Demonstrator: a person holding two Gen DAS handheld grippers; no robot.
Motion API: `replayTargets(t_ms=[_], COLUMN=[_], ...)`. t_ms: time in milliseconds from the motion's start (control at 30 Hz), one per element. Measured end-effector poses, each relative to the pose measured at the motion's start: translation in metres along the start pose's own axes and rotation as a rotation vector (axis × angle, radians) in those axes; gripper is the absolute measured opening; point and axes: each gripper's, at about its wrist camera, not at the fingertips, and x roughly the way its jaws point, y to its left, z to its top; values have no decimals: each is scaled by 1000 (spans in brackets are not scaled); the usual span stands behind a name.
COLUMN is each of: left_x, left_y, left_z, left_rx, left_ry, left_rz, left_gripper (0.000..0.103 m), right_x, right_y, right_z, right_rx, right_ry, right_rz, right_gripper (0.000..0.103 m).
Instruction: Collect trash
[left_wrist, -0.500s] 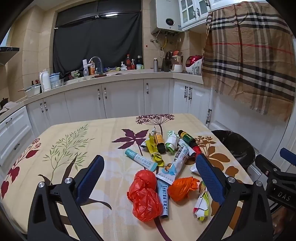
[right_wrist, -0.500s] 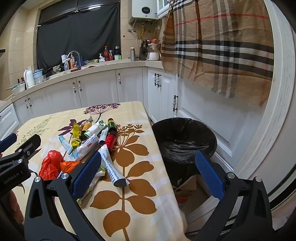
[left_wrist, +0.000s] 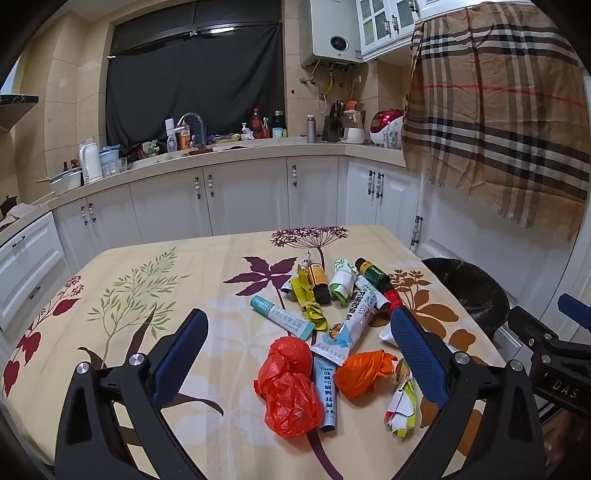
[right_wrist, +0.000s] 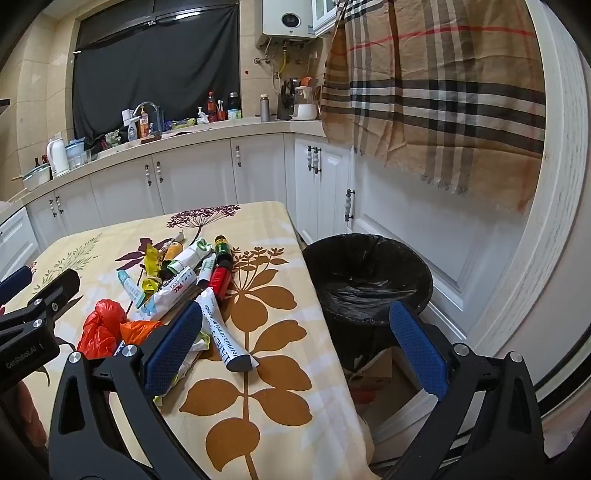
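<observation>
From the left wrist, the left gripper (left_wrist: 299, 354) hangs wide open and empty over the near edge of the table (left_wrist: 147, 295), its blue fingers (left_wrist: 181, 354) straddling the trash pile (left_wrist: 332, 325) that lies toward the table's right edge. The teal-capped tube (left_wrist: 282, 317) runs with its long axis from far-left to near-right; the white-and-blue tube (left_wrist: 351, 325) slants the other way, its flat end nearest the camera. The red bag (left_wrist: 290, 384) and orange bag (left_wrist: 360, 373) lie nearest the near edge. Compared with half a second ago, nothing in the pile has shifted and the jaws are spread the same.

From the right wrist, the right gripper (right_wrist: 295, 343) is likewise open and empty, one finger over the table's right edge, the other over the black-lined bin (right_wrist: 369, 280) standing just beside that edge. This view shows the bin's inside and the white tube (right_wrist: 225, 339) pointing its cap at the camera; the left view hides most of that tube behind a finger. The framing matches the earlier frame.
</observation>
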Motion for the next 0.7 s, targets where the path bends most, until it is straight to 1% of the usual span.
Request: replayTargets(t_ms=[700], left_x=[-1], left_y=[1], left_z=[4], left_rx=[-3], left_ry=[7], left_rz=[-4], left_gripper=[96], right_x=[-1], right_y=[-1], right_z=[0], right_rx=[2], right_ry=[-1], right_rz=[1], right_gripper=[99])
